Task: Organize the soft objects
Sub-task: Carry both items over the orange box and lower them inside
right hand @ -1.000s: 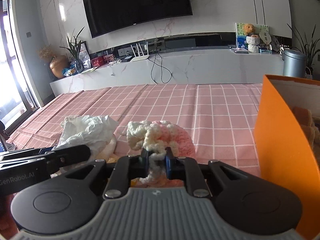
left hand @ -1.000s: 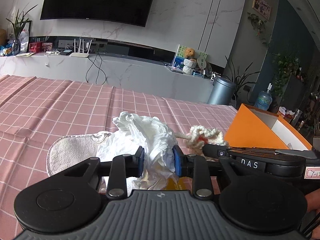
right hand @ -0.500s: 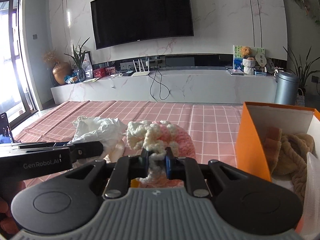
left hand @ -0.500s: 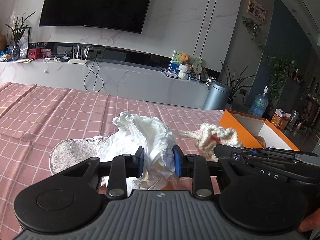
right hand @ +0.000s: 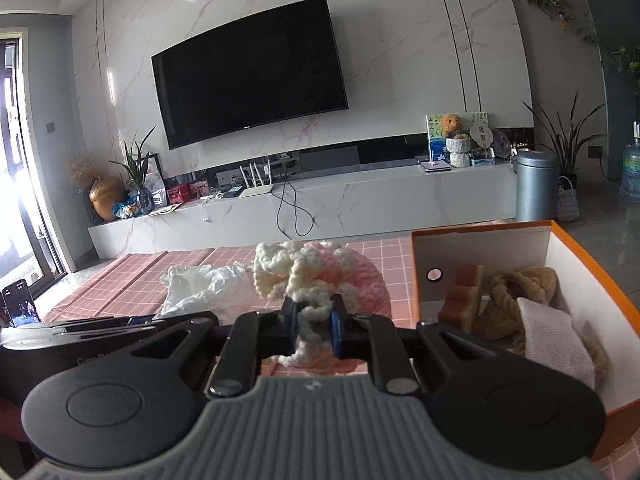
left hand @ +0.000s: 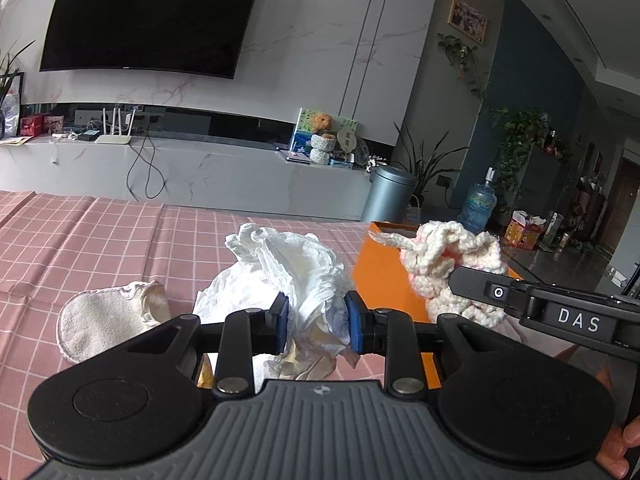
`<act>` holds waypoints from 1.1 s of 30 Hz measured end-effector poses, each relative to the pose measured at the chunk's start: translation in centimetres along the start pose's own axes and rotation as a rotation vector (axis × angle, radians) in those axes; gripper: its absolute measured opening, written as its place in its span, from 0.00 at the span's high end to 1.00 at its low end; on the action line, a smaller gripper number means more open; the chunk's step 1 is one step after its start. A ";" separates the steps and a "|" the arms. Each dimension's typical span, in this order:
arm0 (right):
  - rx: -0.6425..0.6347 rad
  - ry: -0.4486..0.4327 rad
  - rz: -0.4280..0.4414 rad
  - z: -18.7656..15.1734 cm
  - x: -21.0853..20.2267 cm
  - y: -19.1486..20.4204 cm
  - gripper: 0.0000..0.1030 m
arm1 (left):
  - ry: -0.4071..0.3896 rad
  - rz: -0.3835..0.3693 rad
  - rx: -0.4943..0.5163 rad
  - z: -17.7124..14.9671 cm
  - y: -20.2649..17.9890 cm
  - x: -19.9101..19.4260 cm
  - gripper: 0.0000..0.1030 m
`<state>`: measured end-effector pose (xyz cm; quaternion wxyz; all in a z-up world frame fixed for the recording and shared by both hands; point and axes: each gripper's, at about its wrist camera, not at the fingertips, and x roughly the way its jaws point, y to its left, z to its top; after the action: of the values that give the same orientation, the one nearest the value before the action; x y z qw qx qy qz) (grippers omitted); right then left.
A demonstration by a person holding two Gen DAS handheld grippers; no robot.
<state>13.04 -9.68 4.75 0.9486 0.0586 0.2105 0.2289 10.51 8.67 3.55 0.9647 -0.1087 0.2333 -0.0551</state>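
- Firmly, the left tongs [left hand: 314,322] clench a crumpled white plastic bag [left hand: 292,264] above the pink checked desk [left hand: 100,240].
- Right tongs [right hand: 314,330] pinch a cream-and-pink crocheted hat [right hand: 320,276], raised beside the orange box [right hand: 592,264].
- "DAS" is printed on the right tool's side.
- Inside the box lie a tan rope toy [right hand: 516,292] and a white cloth [right hand: 556,336].
- A beige terry pad [left hand: 104,320] lies on the desk, left of the bag.

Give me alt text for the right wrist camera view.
The right hand-held gripper is shut on a pink and cream crochet piece, beside an open orange box holding soft items, above a pink checked tablecloth.
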 end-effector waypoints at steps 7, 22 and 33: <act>-0.019 -0.001 -0.032 1.0 -2.9 -2.8 0.87 | -0.012 -0.078 0.076 0.8 -4.0 0.3 0.69; -0.219 0.114 -0.161 2.9 -3.9 -9.4 0.87 | 0.085 -0.240 0.337 2.8 -12.6 5.7 0.68; -0.372 0.269 -0.172 2.6 -0.3 -12.0 0.87 | 0.189 -0.238 0.600 1.8 -17.3 9.9 0.68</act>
<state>18.85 -20.49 4.75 0.9225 -0.1663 0.2935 0.1878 19.14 -9.38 4.88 0.9146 0.1592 0.2809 -0.2433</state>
